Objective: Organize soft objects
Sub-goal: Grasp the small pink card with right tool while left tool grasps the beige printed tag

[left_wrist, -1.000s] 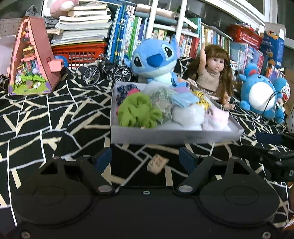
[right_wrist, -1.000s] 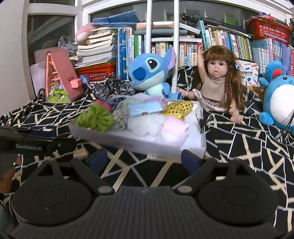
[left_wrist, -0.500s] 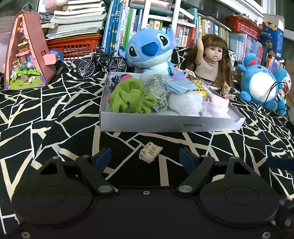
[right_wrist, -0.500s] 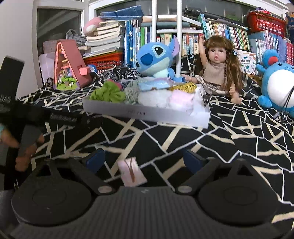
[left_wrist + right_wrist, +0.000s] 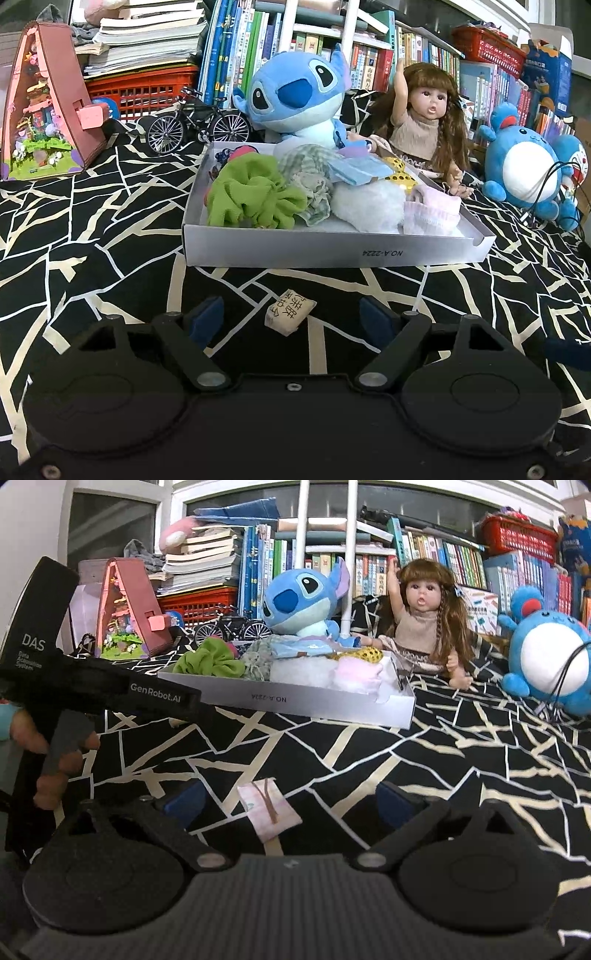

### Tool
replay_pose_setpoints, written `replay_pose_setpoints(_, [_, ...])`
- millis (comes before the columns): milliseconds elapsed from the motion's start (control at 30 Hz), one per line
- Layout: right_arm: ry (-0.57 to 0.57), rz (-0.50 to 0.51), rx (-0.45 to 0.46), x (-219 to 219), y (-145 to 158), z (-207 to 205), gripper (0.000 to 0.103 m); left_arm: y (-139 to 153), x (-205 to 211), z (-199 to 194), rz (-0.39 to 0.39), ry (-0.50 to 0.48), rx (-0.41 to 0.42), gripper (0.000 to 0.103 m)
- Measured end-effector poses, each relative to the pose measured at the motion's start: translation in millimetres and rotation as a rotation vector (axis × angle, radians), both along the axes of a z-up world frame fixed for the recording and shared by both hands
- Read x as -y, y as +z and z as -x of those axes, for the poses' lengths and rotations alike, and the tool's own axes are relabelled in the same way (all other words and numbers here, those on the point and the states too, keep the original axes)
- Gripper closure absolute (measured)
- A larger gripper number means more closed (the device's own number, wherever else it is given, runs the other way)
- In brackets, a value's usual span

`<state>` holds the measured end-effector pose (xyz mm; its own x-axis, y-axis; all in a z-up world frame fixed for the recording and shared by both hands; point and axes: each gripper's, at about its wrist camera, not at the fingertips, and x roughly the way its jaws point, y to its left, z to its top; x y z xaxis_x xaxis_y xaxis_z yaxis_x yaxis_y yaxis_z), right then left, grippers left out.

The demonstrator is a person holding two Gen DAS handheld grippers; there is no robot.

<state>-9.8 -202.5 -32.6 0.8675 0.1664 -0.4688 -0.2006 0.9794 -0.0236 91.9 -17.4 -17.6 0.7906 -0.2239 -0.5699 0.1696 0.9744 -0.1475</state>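
A white box (image 5: 332, 253) on the black patterned cloth holds a green scrunchie (image 5: 255, 195), a checked cloth, a white fluffy piece (image 5: 365, 206) and a pink sock (image 5: 432, 214). In front of it lies a small beige sachet (image 5: 290, 312). It sits between the fingers of my open left gripper (image 5: 291, 322), and neither pad touches it. In the right wrist view a pink sachet (image 5: 269, 808) lies flat on the cloth between the fingers of my right gripper (image 5: 290, 803). Those jaws are opening and stand clear of the sachet.
Behind the box sit a blue plush (image 5: 295, 99), a doll (image 5: 424, 122) and a round blue plush (image 5: 521, 166). A toy bicycle (image 5: 195, 122) and a pink toy house (image 5: 44, 107) stand at the left. A hand (image 5: 48, 753) holds the left gripper's body at the right view's left edge.
My right gripper drew back from the box and sank, its jaws spread wider, and the pink sachet came into view between them. My left gripper moved slightly lower toward the beige sachet.
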Motion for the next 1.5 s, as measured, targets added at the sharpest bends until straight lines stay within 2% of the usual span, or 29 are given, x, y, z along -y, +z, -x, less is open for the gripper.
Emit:
replay_pose_setpoints(333, [-0.003, -0.033, -0.018, -3, -6, 1, 0.006, -3, 1, -1, -0.004, 0.004, 0.001, 0.026])
replay_pose_setpoints(500, [0.008, -0.035, -0.013, -6, -6, 4, 0.013, -3, 1, -1, -0.004, 0.008, 0.003, 0.035])
replay_pose_setpoints(600, [0.015, -0.031, -0.016, -7, -6, 4, 0.017, -3, 0, 0, -0.002, 0.009, 0.006, 0.047])
replay_pose_setpoints(767, [0.021, -0.024, -0.020, -12, -8, 4, 0.024, -2, 1, 3, -0.015, -0.003, 0.015, 0.080])
replay_pose_setpoints(867, [0.020, -0.004, -0.018, -16, -8, 4, 0.030, -3, 0, 4, -0.018, -0.003, 0.014, 0.082])
replay_pose_setpoints(1233, [0.015, -0.019, -0.005, -15, -5, 4, 0.070, 0, -2, 9, -0.013, -0.007, 0.017, 0.082])
replay_pose_setpoints(1500, [0.022, -0.020, 0.007, -16, -2, 1, 0.070, 8, -2, 13, -0.017, -0.005, 0.032, 0.082])
